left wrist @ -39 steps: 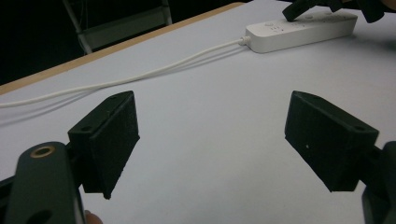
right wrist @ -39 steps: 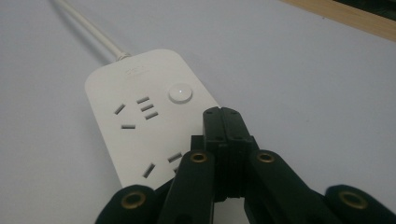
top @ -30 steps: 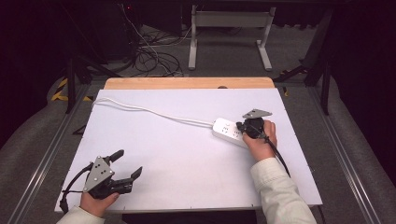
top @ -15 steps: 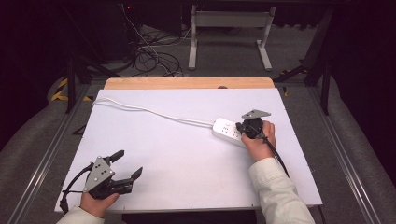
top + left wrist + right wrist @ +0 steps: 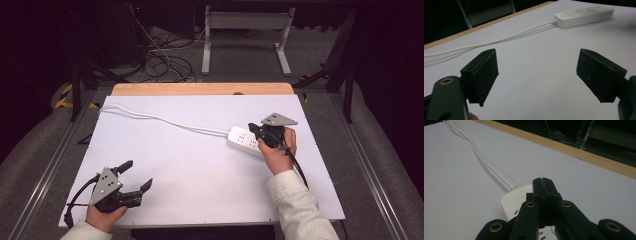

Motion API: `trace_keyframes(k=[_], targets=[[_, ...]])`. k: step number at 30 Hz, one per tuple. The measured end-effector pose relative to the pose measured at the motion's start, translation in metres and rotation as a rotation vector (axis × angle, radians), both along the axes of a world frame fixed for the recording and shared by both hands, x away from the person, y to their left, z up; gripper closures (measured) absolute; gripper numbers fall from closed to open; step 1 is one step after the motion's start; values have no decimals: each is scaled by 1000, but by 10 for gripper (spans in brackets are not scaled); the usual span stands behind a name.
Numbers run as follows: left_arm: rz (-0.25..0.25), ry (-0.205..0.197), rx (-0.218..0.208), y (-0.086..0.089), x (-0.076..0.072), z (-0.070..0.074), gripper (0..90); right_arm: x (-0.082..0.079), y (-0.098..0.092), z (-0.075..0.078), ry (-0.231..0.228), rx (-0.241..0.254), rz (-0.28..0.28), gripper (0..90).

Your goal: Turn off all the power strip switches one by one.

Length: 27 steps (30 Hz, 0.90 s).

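On my feed the white power strip (image 5: 244, 140) lies flat on the right half of the table (image 5: 190, 200). Its long axis runs slantwise, from the cord end toward the table's middle down to the near right. The white cord (image 5: 165, 119) leaves that end and trails to the far left corner. My right gripper (image 5: 260, 132) sits over the strip's right end, its fingers clenched together with nothing between them. My left gripper (image 5: 136, 176) rests at the near left, well apart, fingers (image 5: 482, 75) released and spread wide.
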State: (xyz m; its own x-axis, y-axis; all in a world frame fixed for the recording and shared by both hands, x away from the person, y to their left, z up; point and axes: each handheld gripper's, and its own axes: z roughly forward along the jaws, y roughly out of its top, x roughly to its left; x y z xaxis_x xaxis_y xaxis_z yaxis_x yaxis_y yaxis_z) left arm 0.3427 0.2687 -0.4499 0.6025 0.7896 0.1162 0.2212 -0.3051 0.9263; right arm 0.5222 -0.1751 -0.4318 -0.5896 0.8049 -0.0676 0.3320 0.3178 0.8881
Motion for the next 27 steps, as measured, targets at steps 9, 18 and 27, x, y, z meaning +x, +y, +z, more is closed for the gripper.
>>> trace_keyframes(k=[9,18,27], targets=[[2,1,-4,0,1,0,179,4,-1,0,5,9,10,900],[3,0,-2,0,1,0,179,21,16,-5,48,-42,42,900],[1,-3,0,1,1,0,179,33,18,-16,109,-15,6,900]])
